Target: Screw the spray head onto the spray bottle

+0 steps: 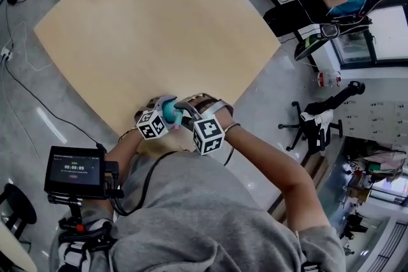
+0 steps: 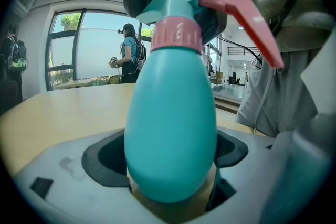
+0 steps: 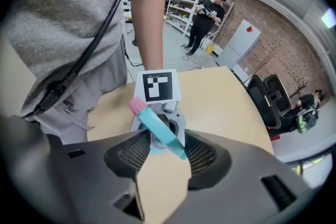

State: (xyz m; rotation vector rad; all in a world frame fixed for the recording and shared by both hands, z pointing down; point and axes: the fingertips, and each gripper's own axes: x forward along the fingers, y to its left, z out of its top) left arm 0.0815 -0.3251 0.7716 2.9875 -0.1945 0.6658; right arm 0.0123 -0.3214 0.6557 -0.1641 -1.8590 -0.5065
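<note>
Pinched in the jaws of the left gripper (image 2: 171, 165), the spray bottle (image 2: 170, 123) looks light, smooth and probably slippery. Jaws of the right gripper (image 3: 163, 150) clamp the stiff spray head (image 3: 157, 128) above its ribbed pink collar (image 2: 176, 34), over the table (image 3: 220, 107) edge.

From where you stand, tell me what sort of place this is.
Probably a shared lab or office workspace: a large wooden table, an office chair, storage shelves by a brick wall, and another person working with similar gear.
</note>
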